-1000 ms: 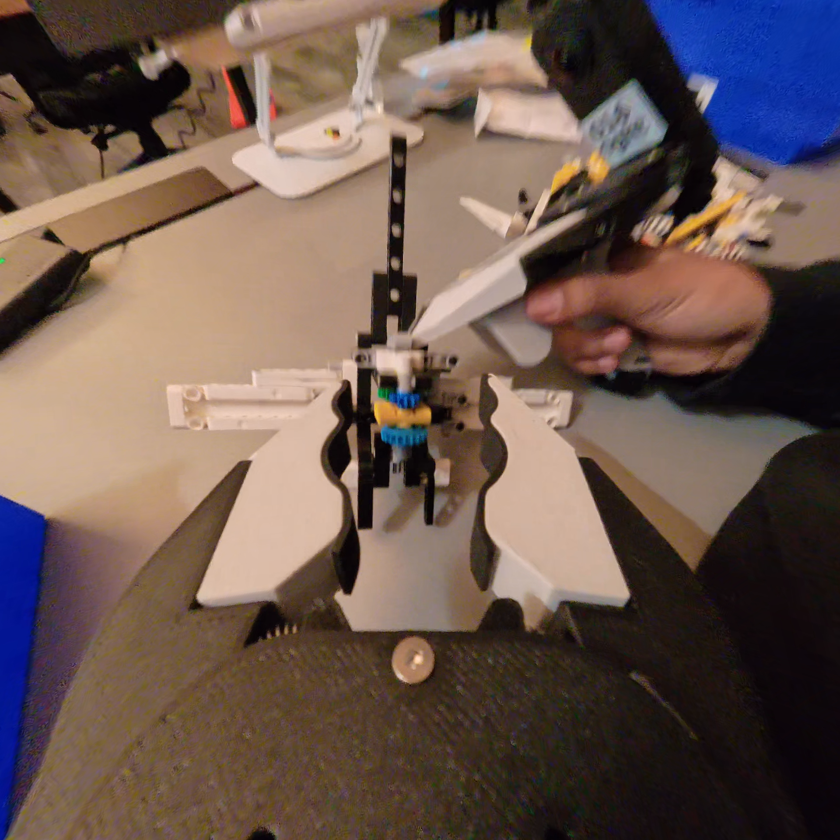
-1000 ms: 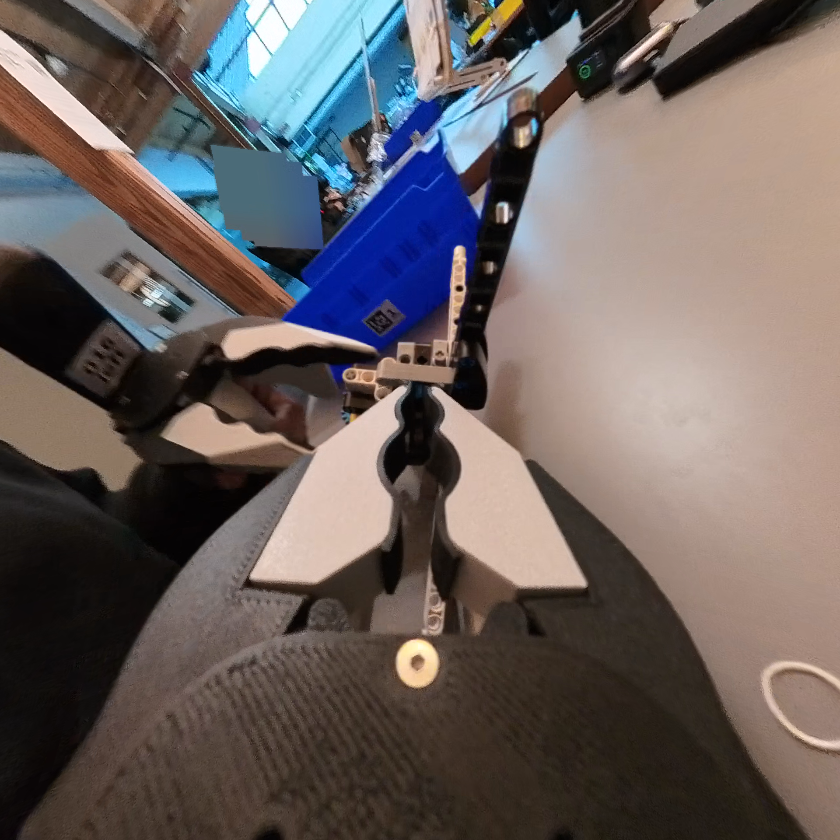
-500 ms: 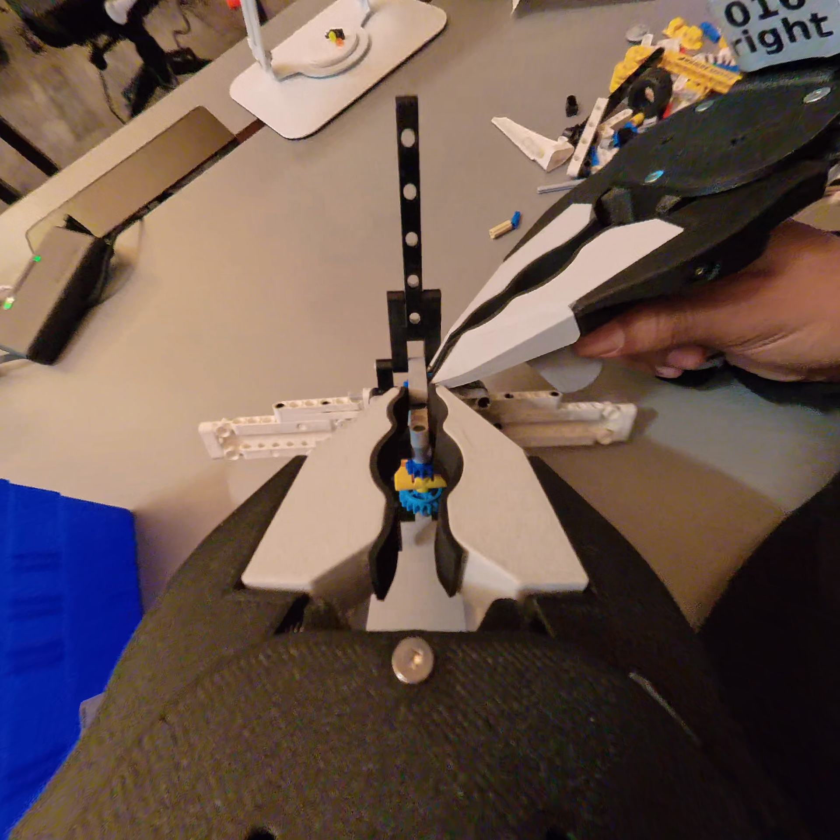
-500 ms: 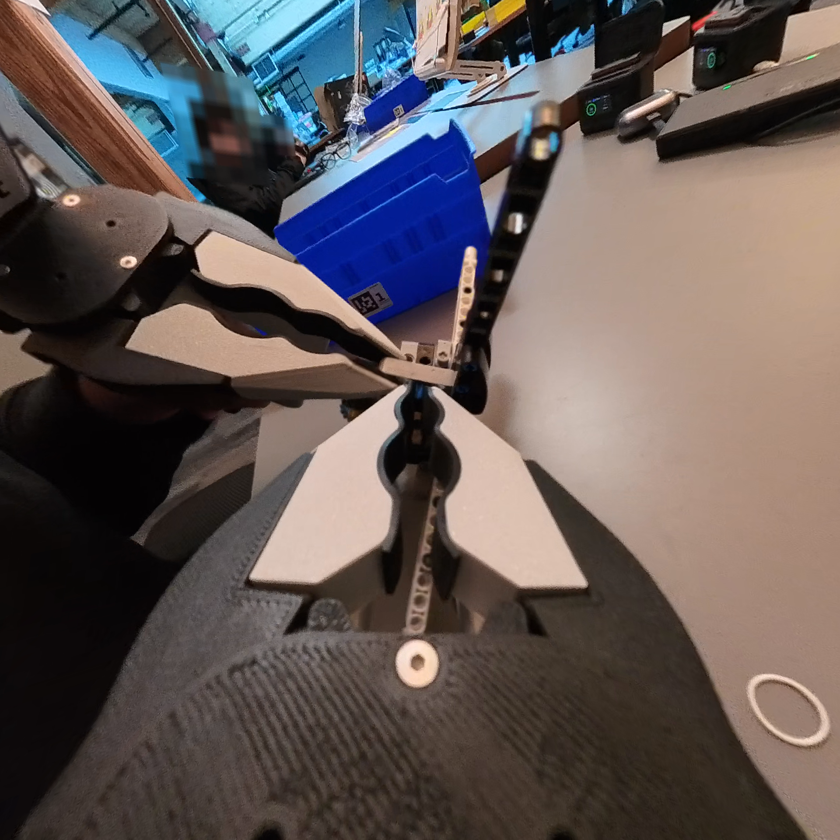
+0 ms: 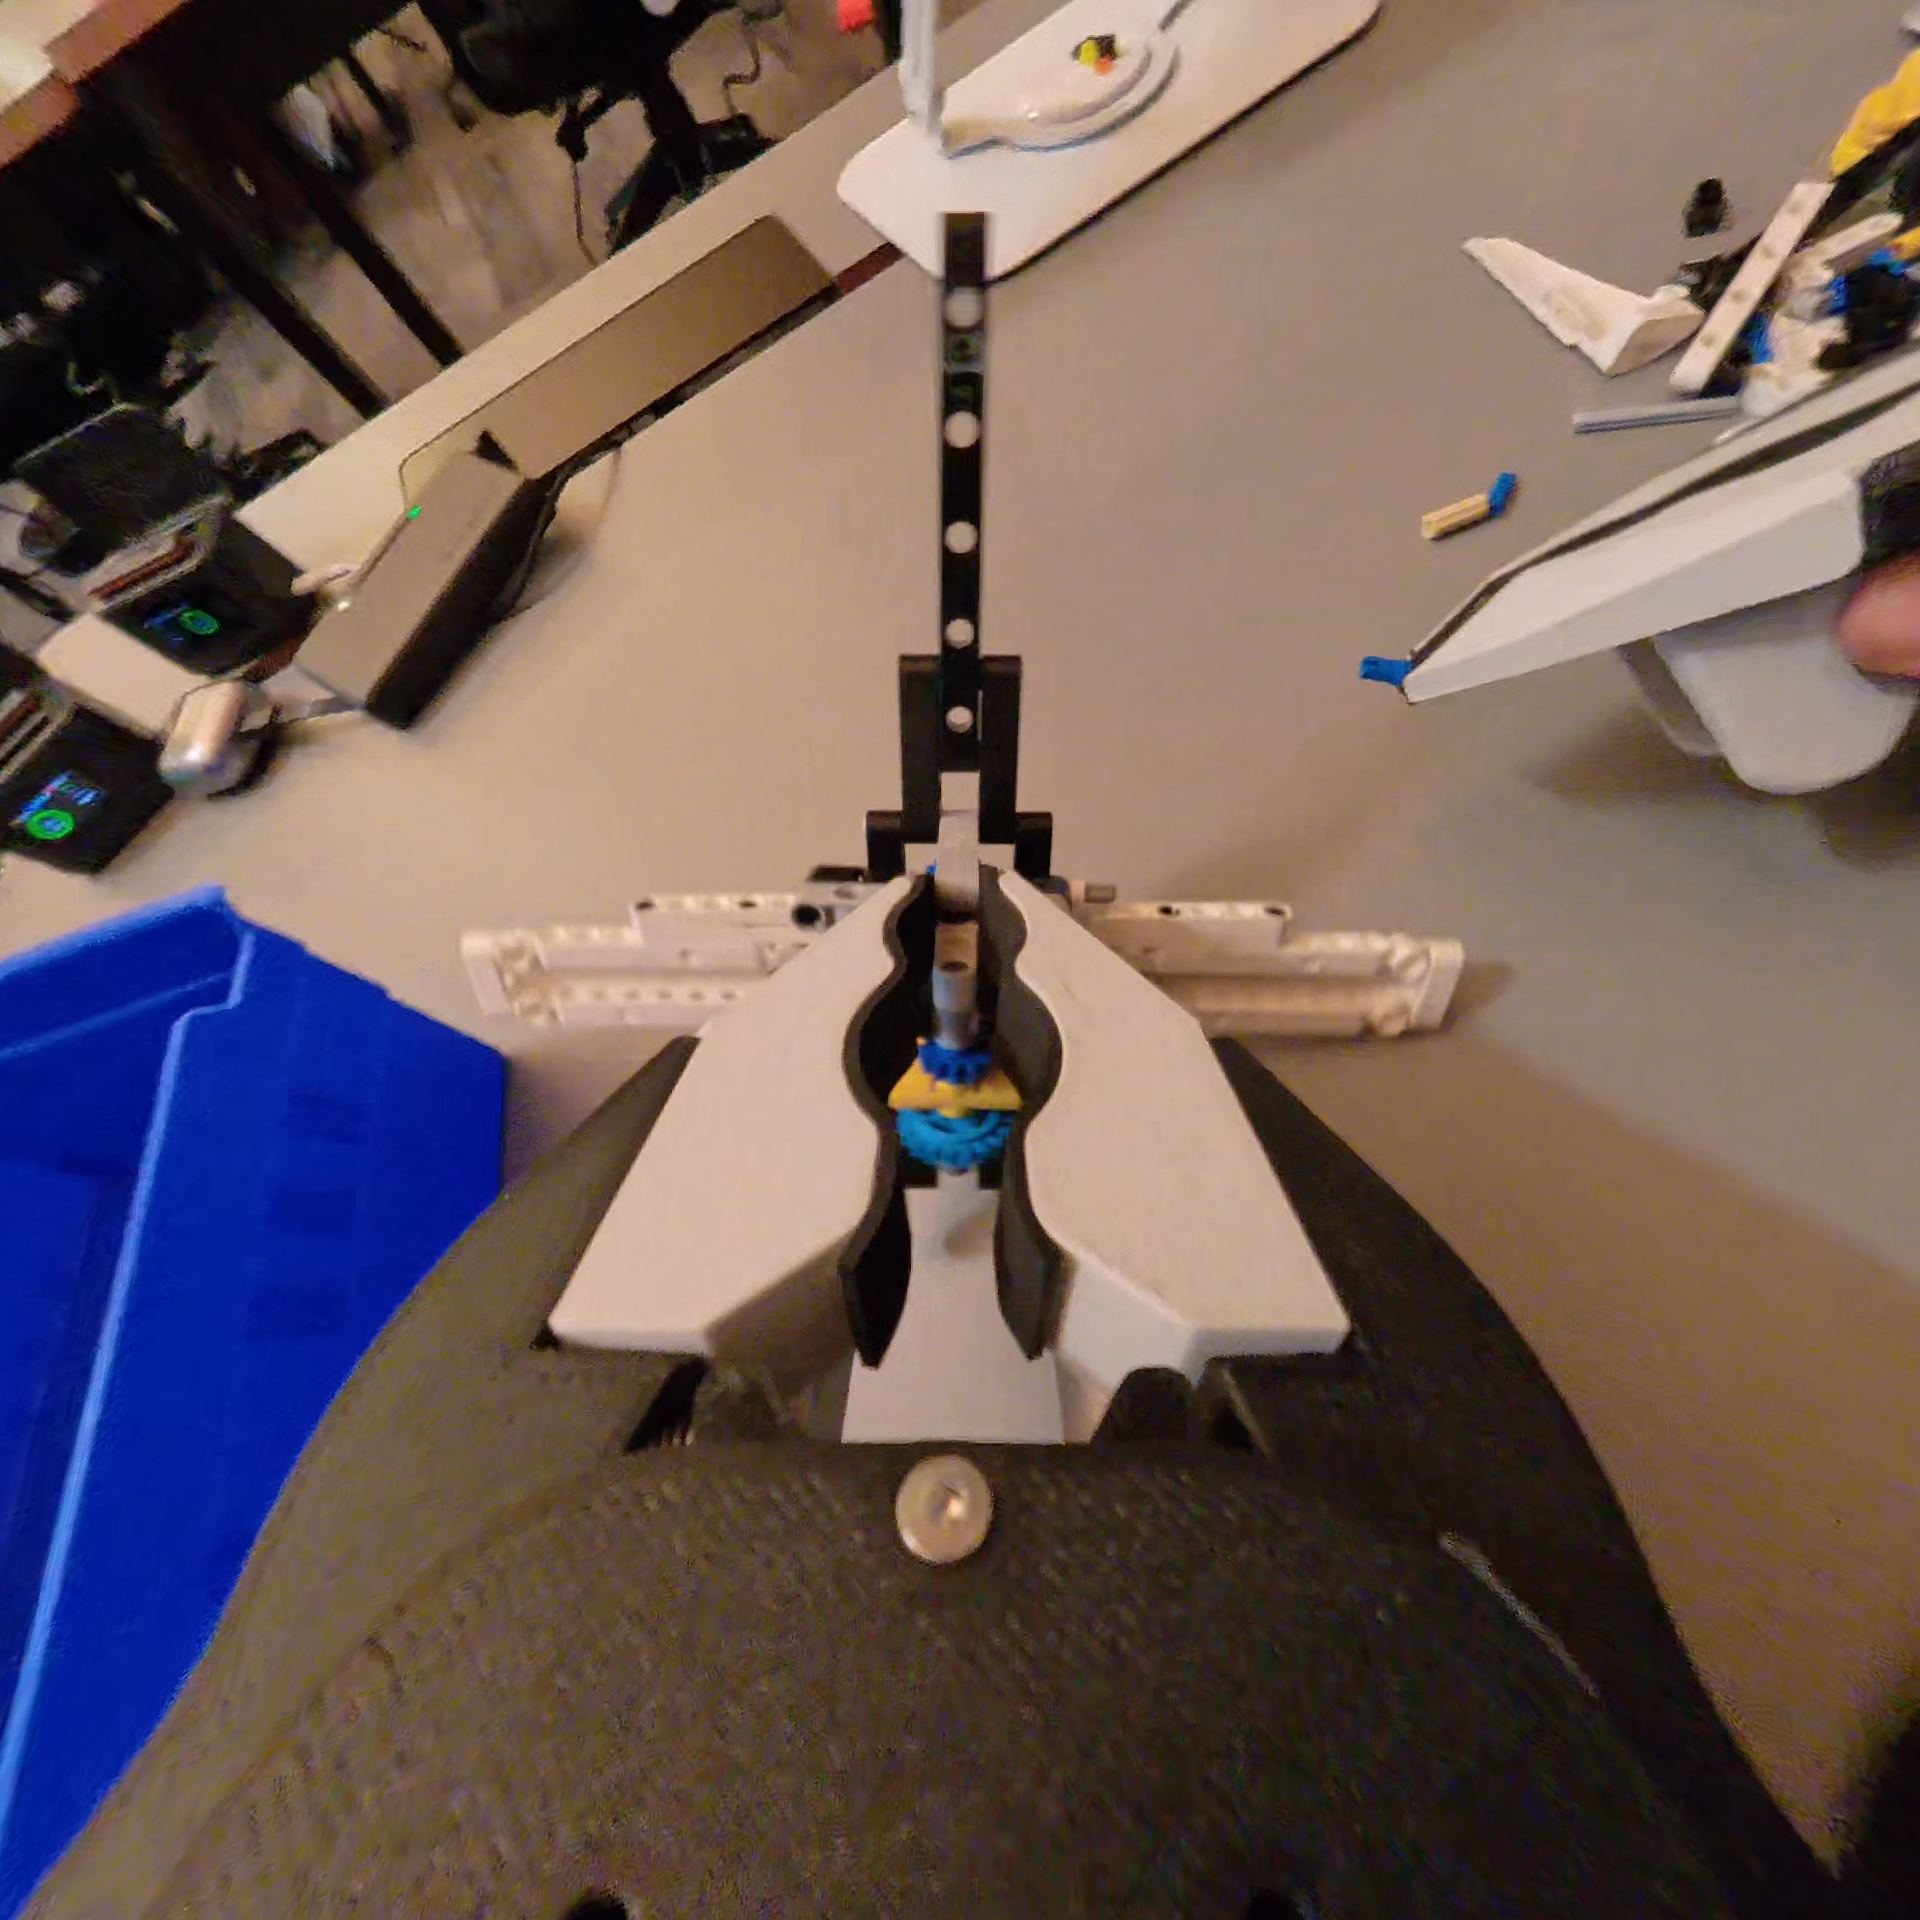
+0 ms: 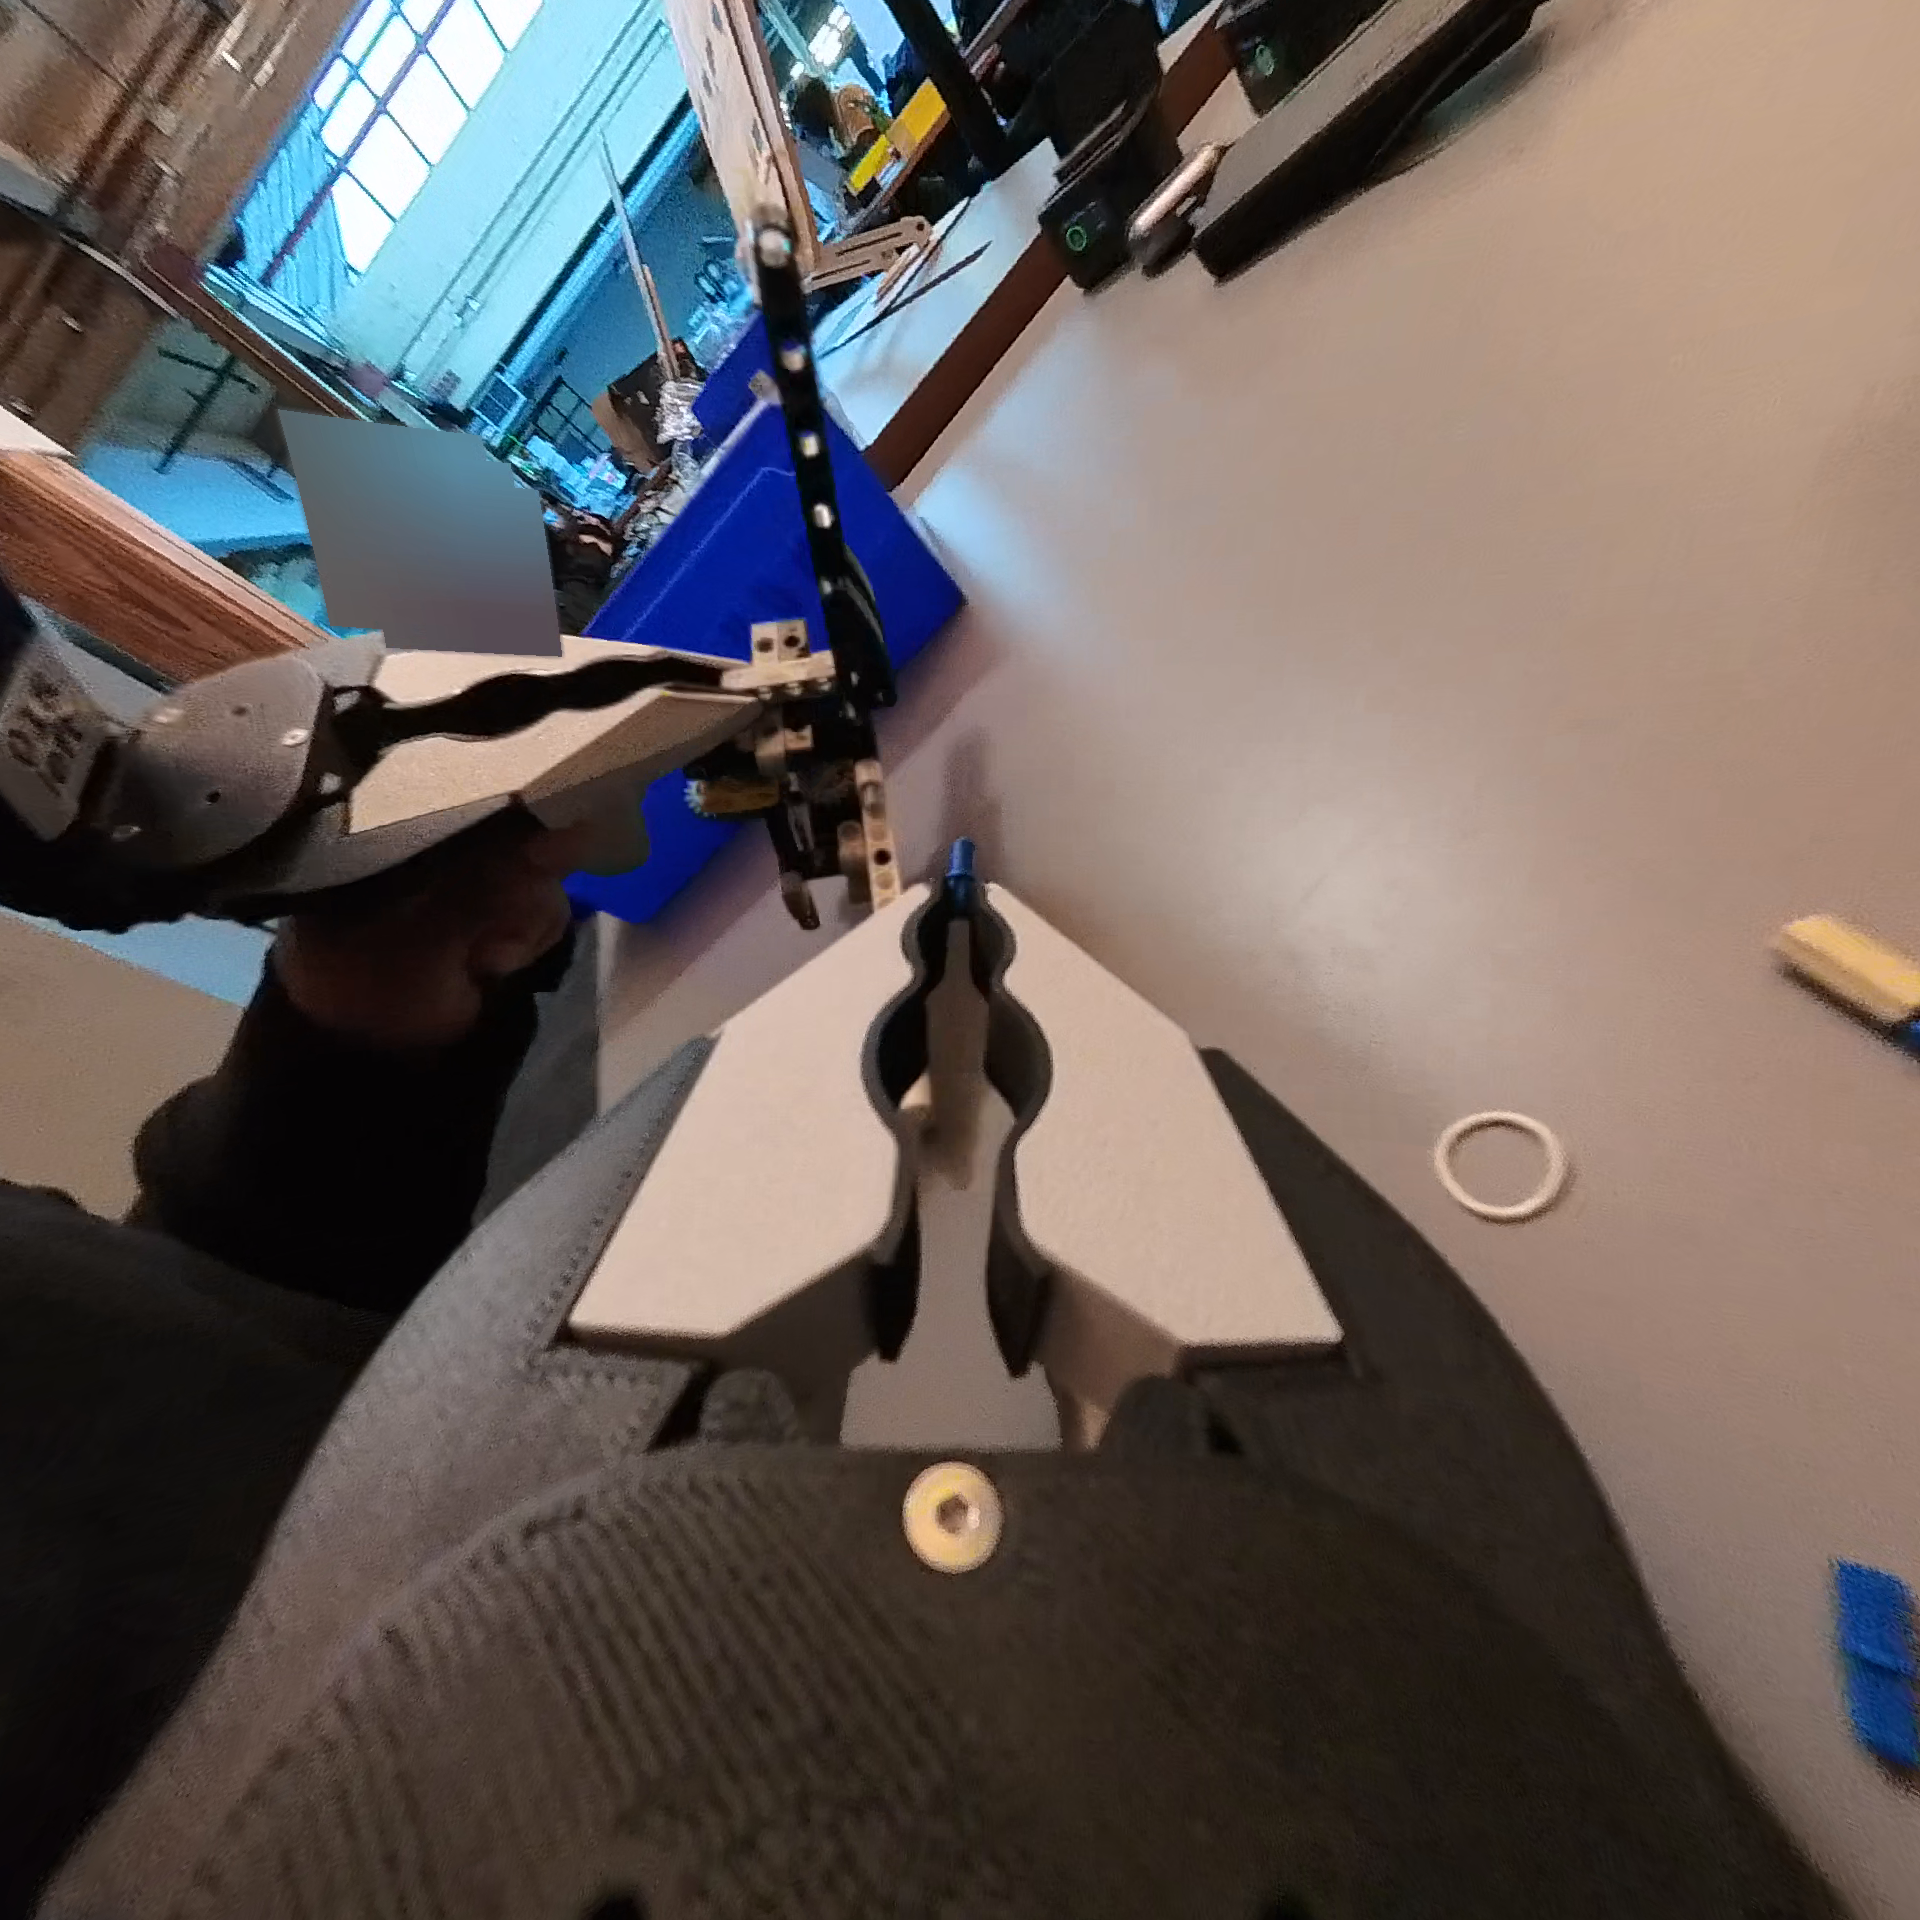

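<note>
Grey table (image 5: 1351, 1195), matt and wide. Lying on it: long white perforated beams (image 5: 1299, 977) set crosswise, a blue bin (image 5: 208, 1143) at the near left, a flat white stand base (image 5: 1091, 135) at the far side, a dark flat device (image 5: 623, 353) along the left edge, a small tan-and-blue pin (image 5: 1467, 509), a heap of white, yellow and blue building parts (image 5: 1766, 281) at the far right, a white ring (image 6: 1499, 1164), a pale yellow block (image 6: 1844, 966).
</note>
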A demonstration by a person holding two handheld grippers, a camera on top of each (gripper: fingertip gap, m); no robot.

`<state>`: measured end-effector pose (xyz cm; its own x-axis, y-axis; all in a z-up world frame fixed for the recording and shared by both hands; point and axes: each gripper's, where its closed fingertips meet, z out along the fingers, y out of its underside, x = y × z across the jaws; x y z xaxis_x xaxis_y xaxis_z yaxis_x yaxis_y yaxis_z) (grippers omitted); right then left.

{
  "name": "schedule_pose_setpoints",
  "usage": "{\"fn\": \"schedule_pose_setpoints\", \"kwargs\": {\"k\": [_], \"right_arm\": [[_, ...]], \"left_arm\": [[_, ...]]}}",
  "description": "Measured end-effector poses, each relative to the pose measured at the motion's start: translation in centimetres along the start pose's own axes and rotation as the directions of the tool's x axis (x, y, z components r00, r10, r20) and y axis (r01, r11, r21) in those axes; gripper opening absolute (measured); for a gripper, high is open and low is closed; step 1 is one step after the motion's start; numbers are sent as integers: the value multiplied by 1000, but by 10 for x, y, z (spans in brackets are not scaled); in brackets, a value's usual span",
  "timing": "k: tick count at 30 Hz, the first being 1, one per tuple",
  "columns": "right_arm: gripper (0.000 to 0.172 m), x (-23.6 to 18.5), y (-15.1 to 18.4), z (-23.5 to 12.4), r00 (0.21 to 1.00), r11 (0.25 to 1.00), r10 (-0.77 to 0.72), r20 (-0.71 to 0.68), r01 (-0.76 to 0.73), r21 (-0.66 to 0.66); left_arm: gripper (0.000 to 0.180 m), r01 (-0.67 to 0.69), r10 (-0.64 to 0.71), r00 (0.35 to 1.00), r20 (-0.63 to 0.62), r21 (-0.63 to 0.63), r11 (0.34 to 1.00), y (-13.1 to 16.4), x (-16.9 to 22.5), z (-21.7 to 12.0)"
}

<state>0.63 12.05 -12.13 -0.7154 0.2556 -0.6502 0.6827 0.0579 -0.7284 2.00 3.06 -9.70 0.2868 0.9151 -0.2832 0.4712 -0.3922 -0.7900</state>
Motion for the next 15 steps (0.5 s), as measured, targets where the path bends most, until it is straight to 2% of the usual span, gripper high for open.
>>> {"fn": "schedule_pose_setpoints", "kwargs": {"k": [3, 6, 8, 10, 15], "right_arm": [[2, 22, 5, -13, 981, 987, -135, -142, 120, -108], [3, 54, 9, -40, 897, 936, -312, -312, 235, -261], [2, 73, 10, -60, 840, 909, -374, -393, 248, -335], [3, 86, 13, -72, 829, 910, -362, -426, 214, -356], [8, 95, 6, -87, 838, 944, -289, -463, 168, -285]], "left_arm": [[6, 5, -5, 997, -80, -9, 1000, 1, 13, 7], [6, 6, -7, 994, -112, -9, 1000, 1, 19, 13], [6, -1, -1, 992, -123, -14, 1000, 1, 22, 18], [6, -7, 4, 990, -143, -20, 1000, 2, 26, 22], [6, -27, 21, 985, -171, -35, 999, 2, 35, 28]]}}
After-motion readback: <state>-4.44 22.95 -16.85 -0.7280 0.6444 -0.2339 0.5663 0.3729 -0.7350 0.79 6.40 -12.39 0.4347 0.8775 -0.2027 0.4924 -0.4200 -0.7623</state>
